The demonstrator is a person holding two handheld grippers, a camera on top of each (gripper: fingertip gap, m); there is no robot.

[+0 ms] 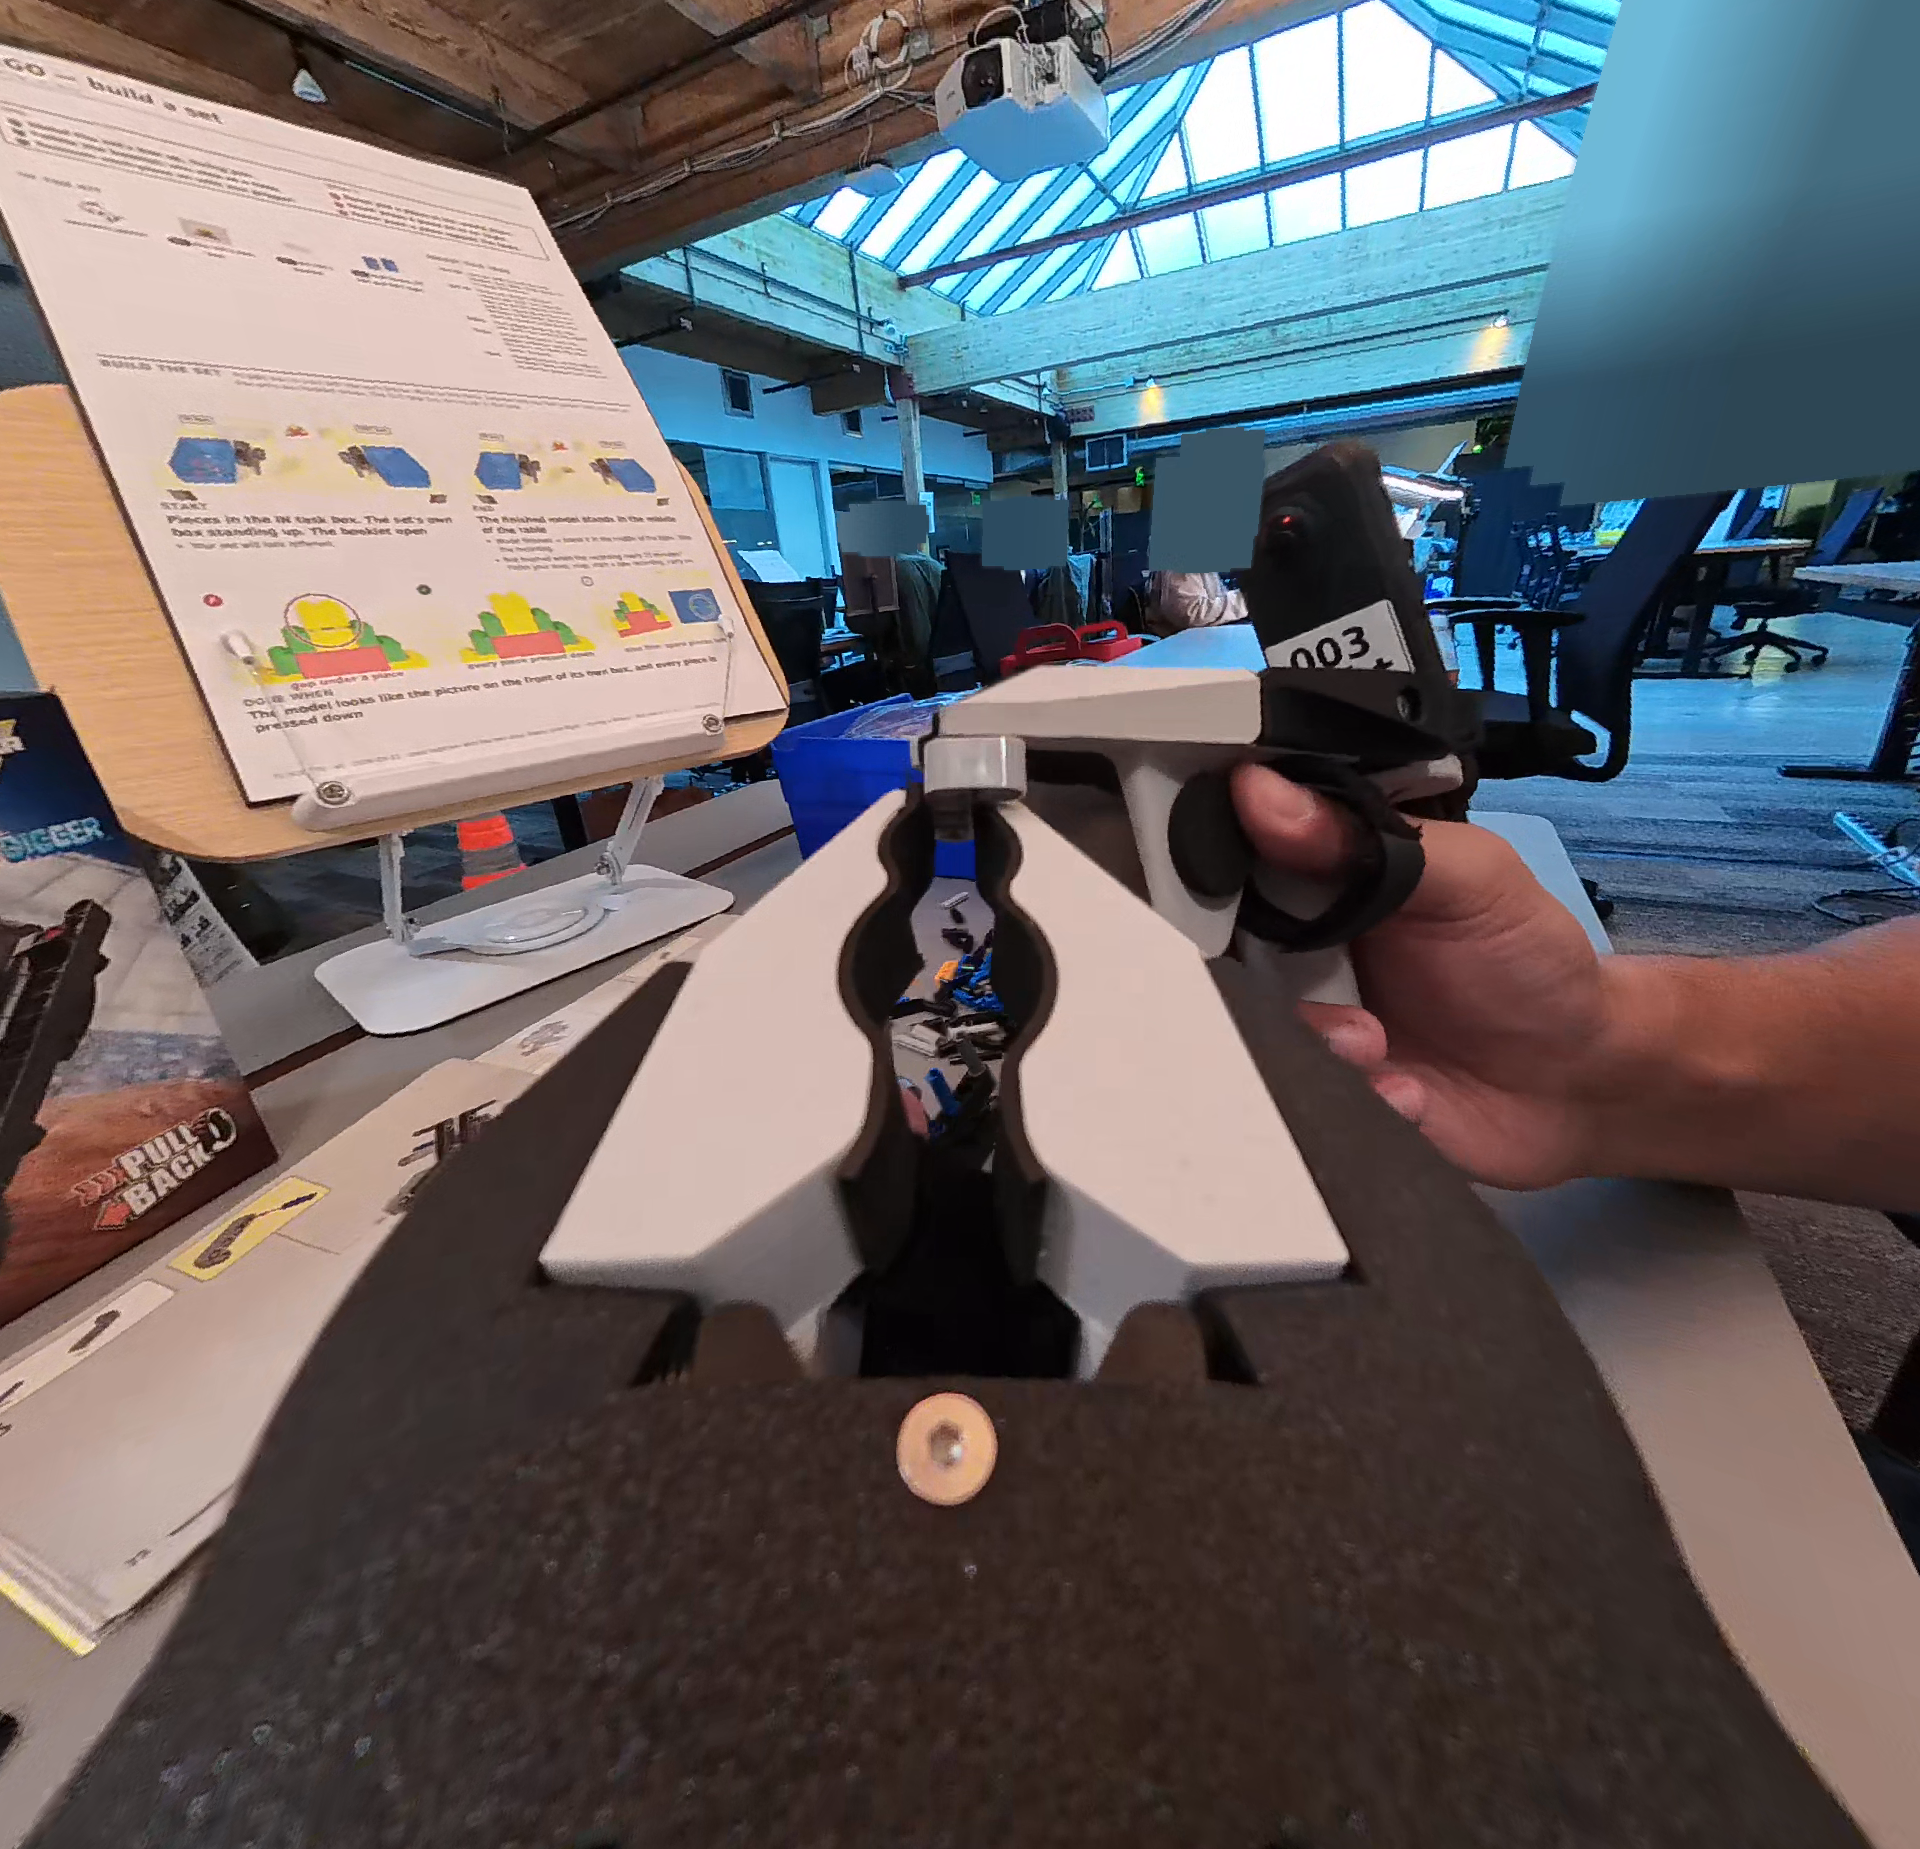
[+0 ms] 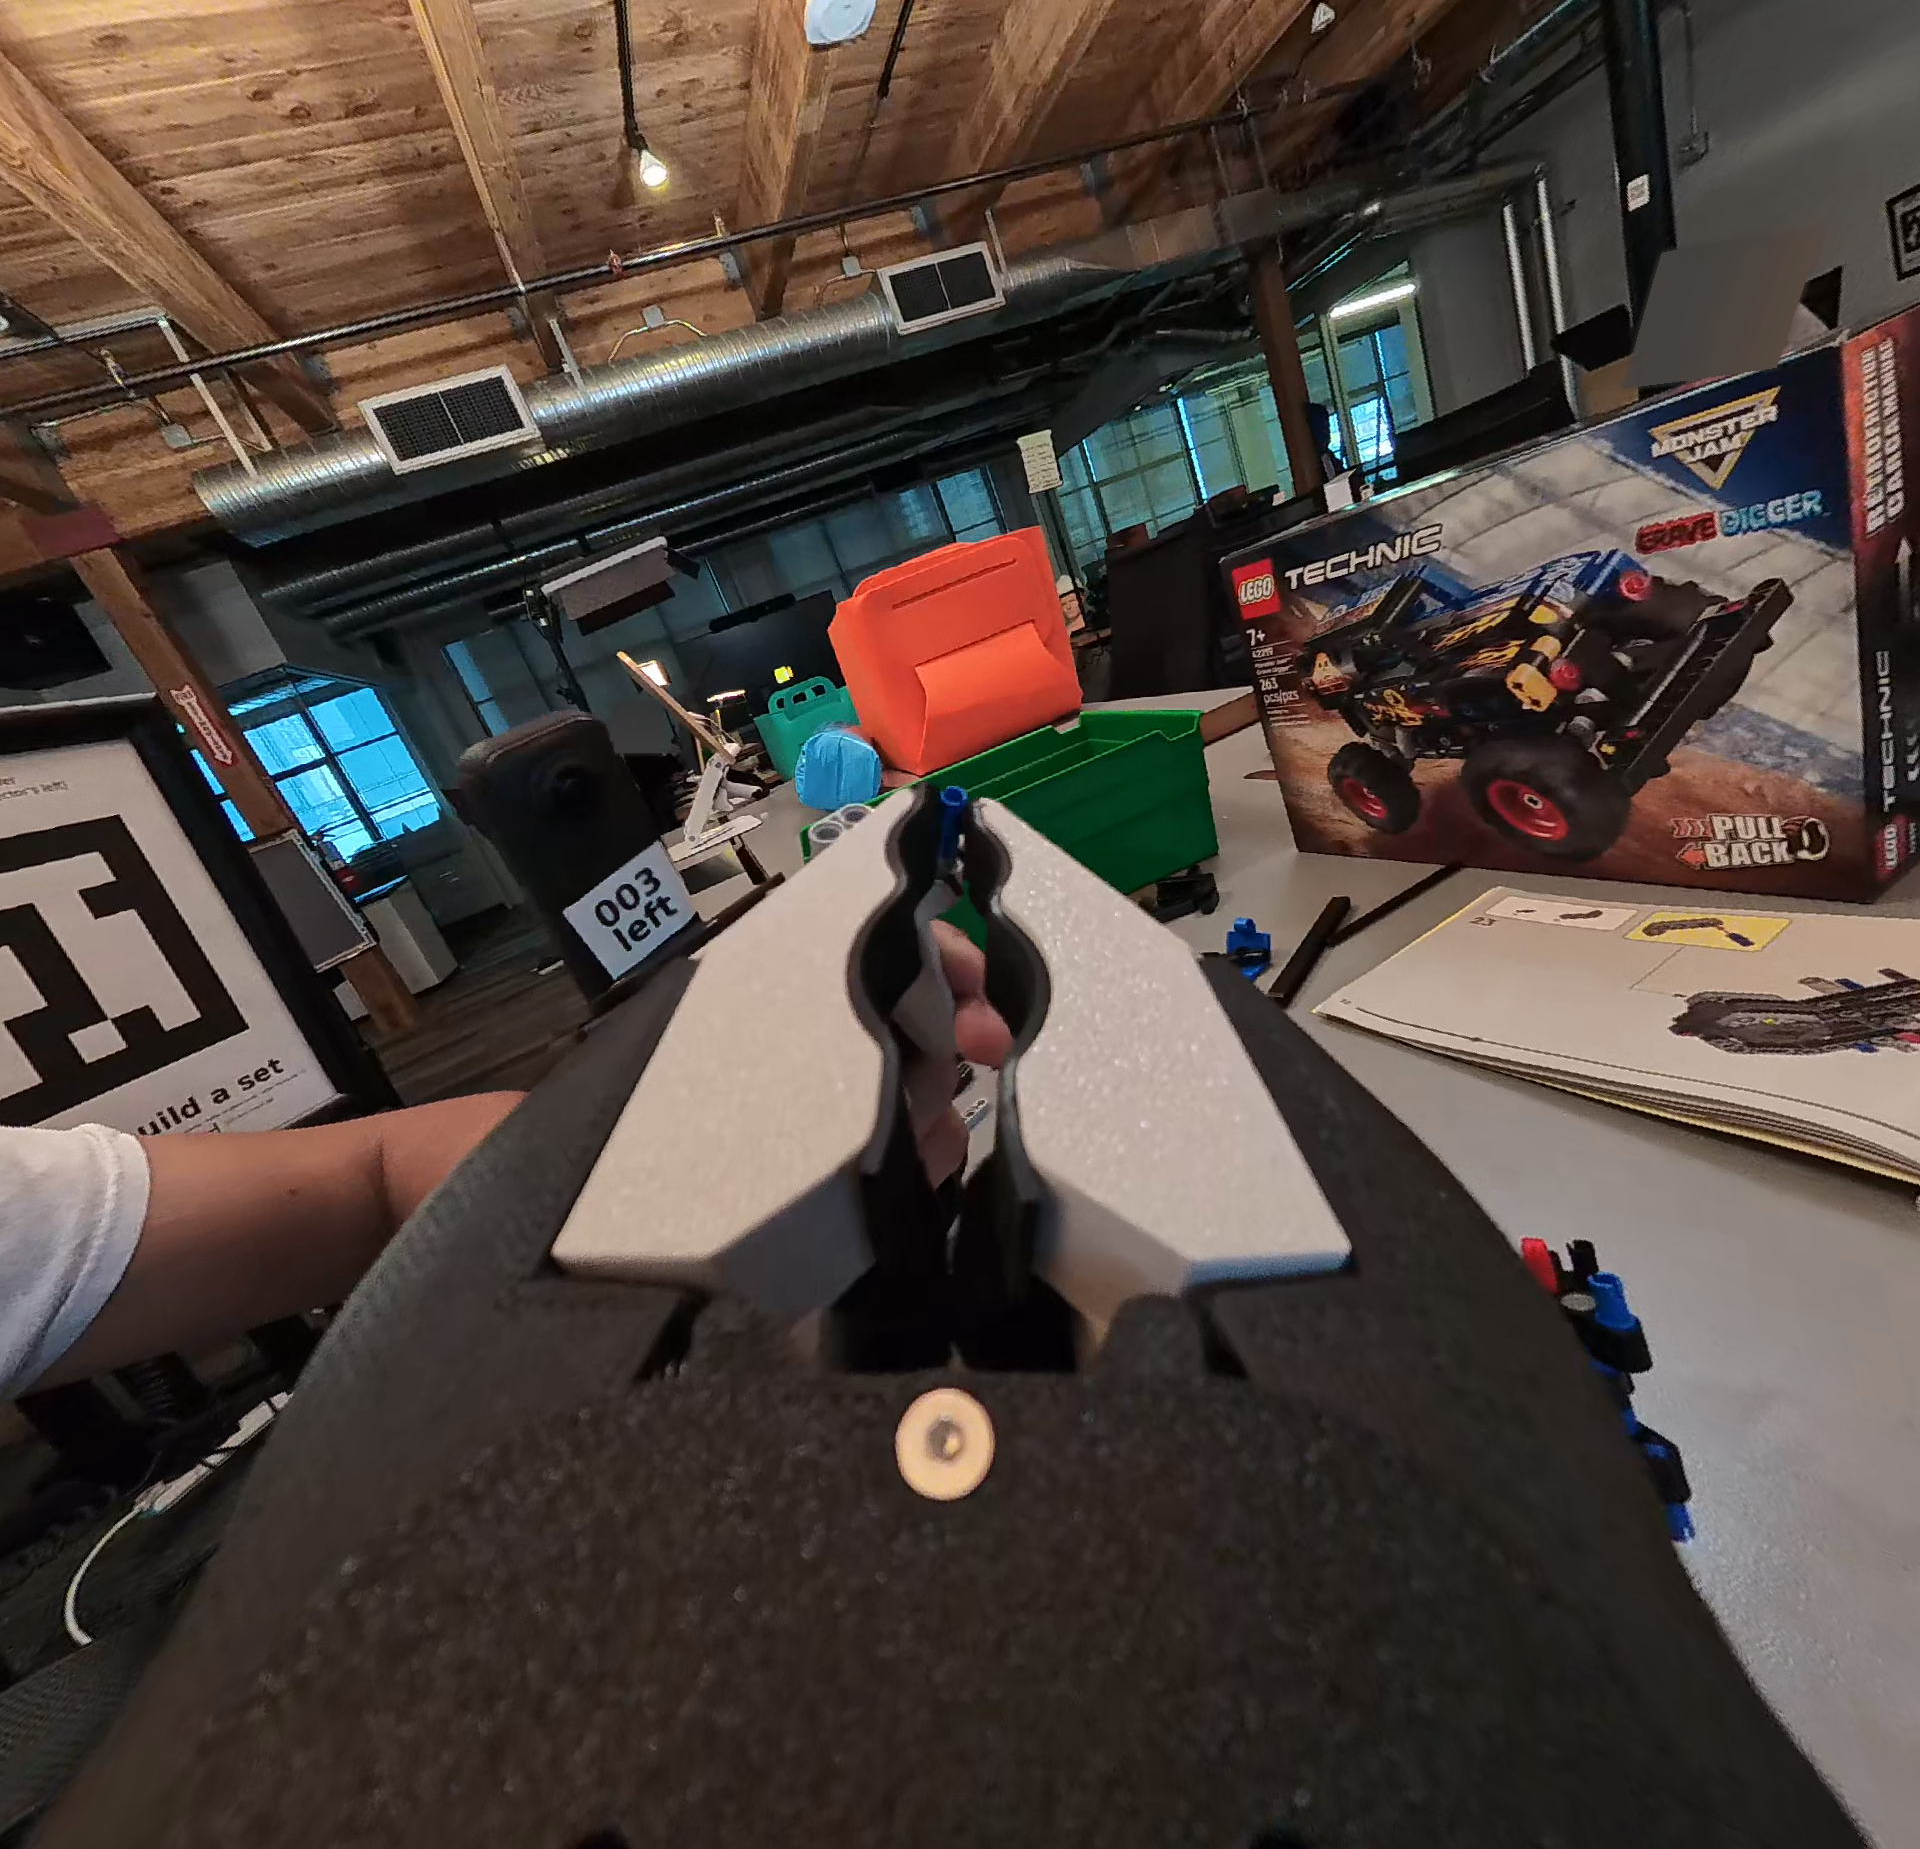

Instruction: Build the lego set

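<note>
My left gripper (image 1: 951,812) is shut on a small light grey lego connector (image 1: 974,765) that sticks up from its tips. The connector also shows in the right wrist view (image 2: 842,825), just left of my right fingertips. My right gripper (image 2: 951,823) is shut on a small blue pin (image 2: 951,807). In the left wrist view the right gripper (image 1: 930,734) comes in from the right, held by a hand (image 1: 1455,1020), with its tips touching the grey connector. Both grippers are held above the table. Loose lego parts (image 1: 956,1010) show through the gap between my left fingers.
The lego set box (image 2: 1558,656) stands at the right, with the open booklet (image 2: 1662,1020) in front of it. A green bin (image 2: 1101,802) and an orange object (image 2: 956,636) are behind. A partly built black and blue assembly (image 2: 1600,1321) lies at the right. An instruction sheet on a stand (image 1: 364,449) is at the left. Only a small space, under 4 cm, lies between the two pairs of fingers.
</note>
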